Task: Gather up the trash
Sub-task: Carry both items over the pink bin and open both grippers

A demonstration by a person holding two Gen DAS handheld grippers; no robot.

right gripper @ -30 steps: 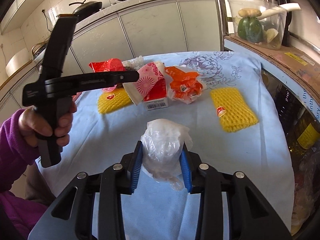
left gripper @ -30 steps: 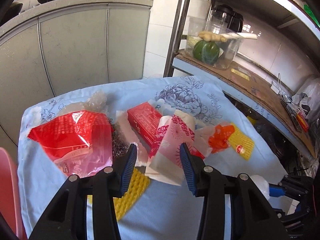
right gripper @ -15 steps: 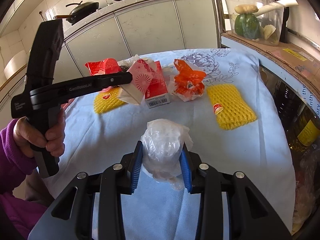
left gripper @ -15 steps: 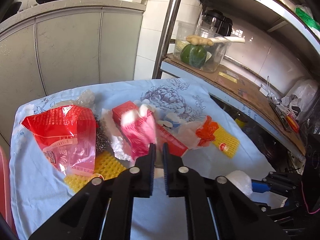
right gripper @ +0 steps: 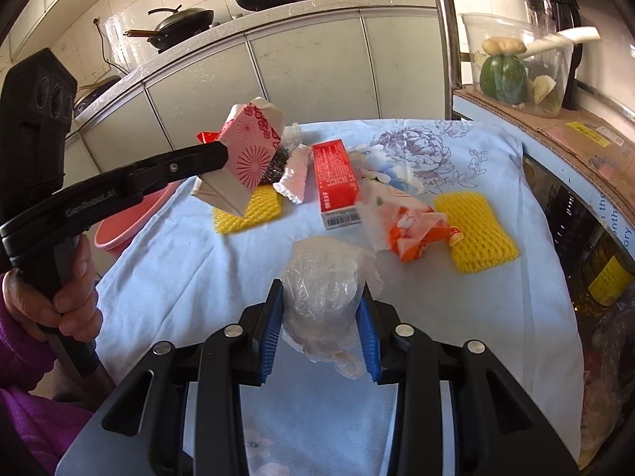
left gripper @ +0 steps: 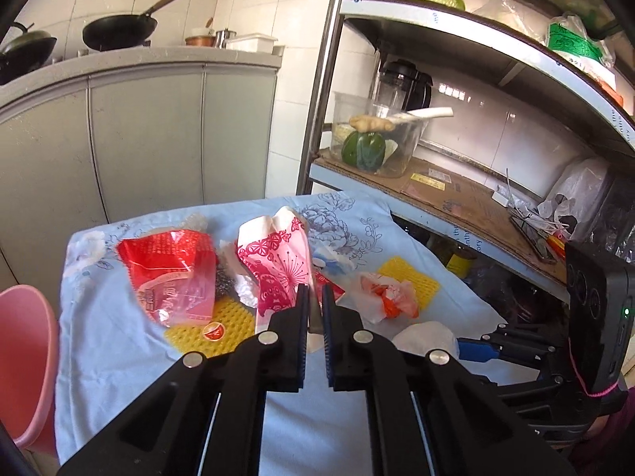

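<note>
In the left wrist view the left gripper (left gripper: pixel 313 309) has its jaws pinched nearly together on the lower edge of the pink-and-white paper bag (left gripper: pixel 278 261), which stands up toward twelve o'clock above the blue floral cloth (left gripper: pixel 99 357). The grip takes only a thin edge, so the bag could slide out or tear if swung fast. At ten o'clock lies the red plastic wrapper (left gripper: pixel 170 269) over a yellow foam net (left gripper: pixel 214 331); at two o'clock sits an orange-and-white wrapper (left gripper: pixel 391 301); the pink basin (left gripper: pixel 24 357) shows at nine o'clock. In the right wrist view the right gripper (right gripper: pixel 321 337) is partly closed on a crumpled clear plastic bag (right gripper: pixel 323 289), jaws squeezing its sides. The film is slippery and its tail hangs loose below, so it might slip out. At eleven o'clock the raised paper bag hangs clear of the cloth; near twelve lies the red carton (right gripper: pixel 335 182), with a barcode but print too small to read. The left tool's arm reads roughly "GenRobot.AI".
</note>
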